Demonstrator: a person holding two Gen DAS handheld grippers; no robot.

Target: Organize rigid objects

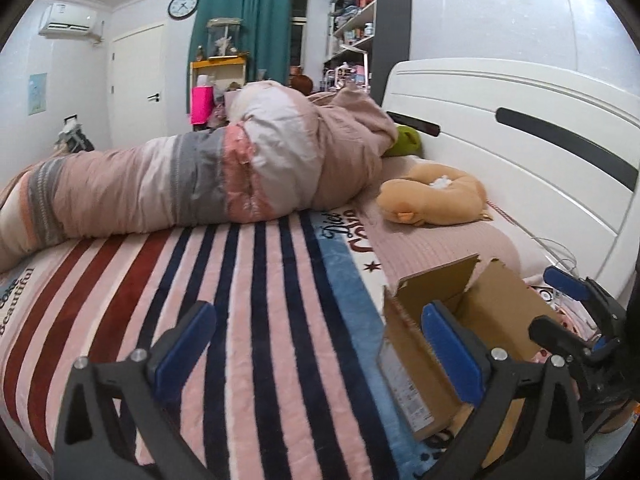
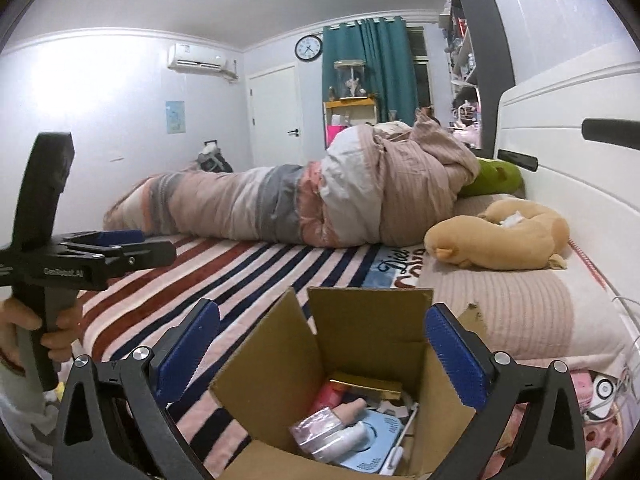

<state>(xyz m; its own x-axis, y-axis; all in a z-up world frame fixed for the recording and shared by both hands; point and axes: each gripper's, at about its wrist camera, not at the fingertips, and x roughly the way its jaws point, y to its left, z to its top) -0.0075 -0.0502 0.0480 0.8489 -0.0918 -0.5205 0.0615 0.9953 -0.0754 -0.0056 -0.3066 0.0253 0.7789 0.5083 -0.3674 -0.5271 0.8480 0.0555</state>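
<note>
- The bed (image 1: 248, 280), covered by a striped blanket, fills both views; a rolled duvet (image 1: 224, 176) lies across its far side and a white headboard (image 1: 520, 128) runs along the right.
- A tan plush toy (image 2: 500, 240) rests on the pink pillow area near the headboard, well apart from both tools.
- The open cardboard box (image 2: 360, 344) stands on the blanket at the near edge of the bed, flaps up. It sits directly below and ahead of the right gripper (image 2: 320, 348), whose blue pads stand wide apart with nothing between them.
- In the left wrist view, the same box lies to the right of the left gripper (image 1: 320, 344), whose jaws are likewise spread wide and empty, over bare striped blanket.
- Inside the box lie the rigid items already gathered: a gold-coloured bar (image 2: 370, 384), a light blue flat device (image 2: 372, 440), a wrapped pinkish packet (image 2: 316, 428) and a pale bottle (image 2: 352, 436) lying roughly on its side, pointing toward the box's back wall.
- More small items sit on the bedding by the headboard at the right edge, among them a white round gadget (image 2: 604, 390) with a cable; they are too distorted to name exactly.
- Judging by this, the right hand is the nearer one to those loose pieces, which lie to its right, beyond the box's right wall.
</note>
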